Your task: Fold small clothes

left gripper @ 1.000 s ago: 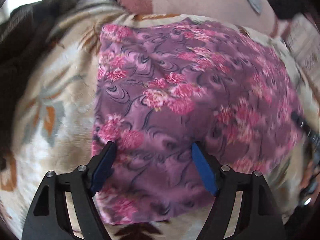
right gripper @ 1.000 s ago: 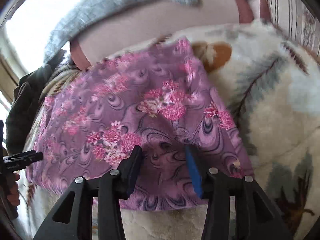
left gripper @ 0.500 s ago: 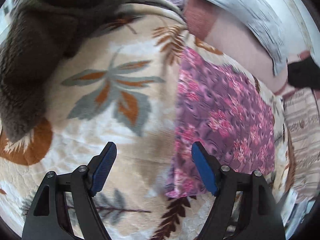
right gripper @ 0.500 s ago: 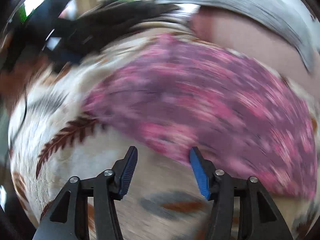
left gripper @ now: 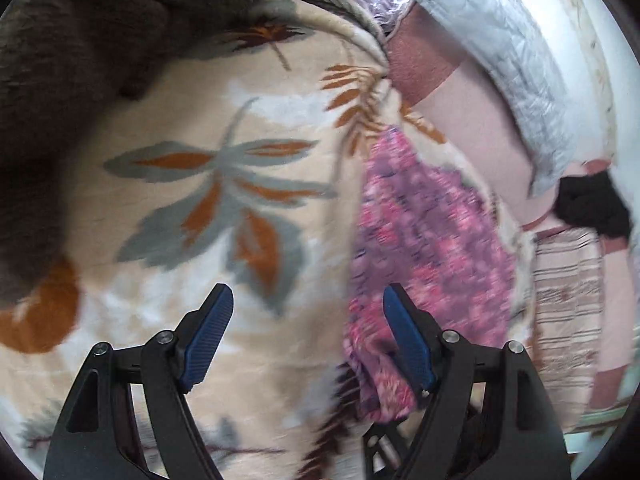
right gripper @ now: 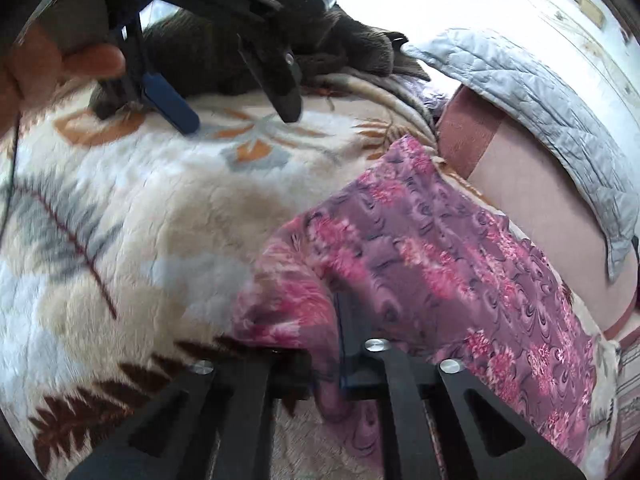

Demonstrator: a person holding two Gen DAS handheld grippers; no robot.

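A purple cloth with pink flowers (right gripper: 432, 256) lies on a cream leaf-patterned blanket (right gripper: 132, 236). My right gripper (right gripper: 324, 340) is shut on the cloth's near left corner, which drapes over its fingers. The cloth also shows at the right of the left wrist view (left gripper: 424, 240), blurred. My left gripper (left gripper: 306, 336) is open and empty above the blanket (left gripper: 224, 184), just left of the cloth's edge. It also appears at the top left of the right wrist view (right gripper: 240, 104), held by a hand.
A dark brown fleece heap (left gripper: 72, 60) lies at the blanket's far left. A grey quilted pillow (right gripper: 540, 92) and a pink sheet (right gripper: 532, 196) lie behind the cloth. A striped fabric (left gripper: 568, 300) is at the right.
My right gripper has closed on the cloth's corner. My left gripper swung off the cloth to the blanket on its left and stays open.
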